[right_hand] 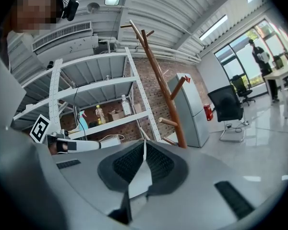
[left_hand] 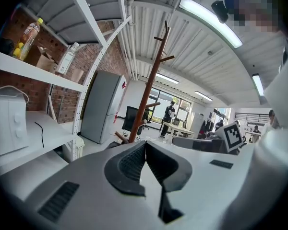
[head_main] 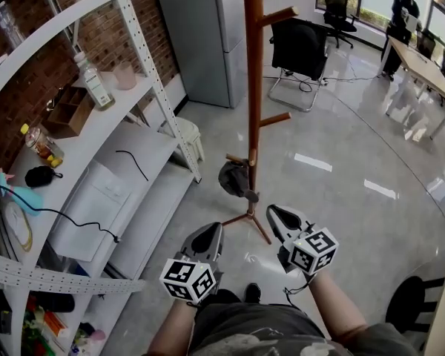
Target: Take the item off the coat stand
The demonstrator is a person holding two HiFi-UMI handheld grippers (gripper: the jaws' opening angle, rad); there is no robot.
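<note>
Glossy grey floor spreads under both grippers, with white shelving (head_main: 157,76) off to the left. Left gripper (head_main: 210,236) has its jaws pressed together on nothing; right gripper (head_main: 280,217) is likewise closed and empty. Ahead, between them and apart from both, the coat stand (head_main: 253,87) rises upright, top cut off; a dark item (head_main: 233,178) sags downward from its low peg, its kind hard to make out

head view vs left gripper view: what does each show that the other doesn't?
Head view only: the coat stand's feet and a clear look at the dark item hanging on a low peg. Left gripper view only: the stand's top and the ceiling lights. Both: the stand's pole, the fridge, the shelves and the right tool.
</note>
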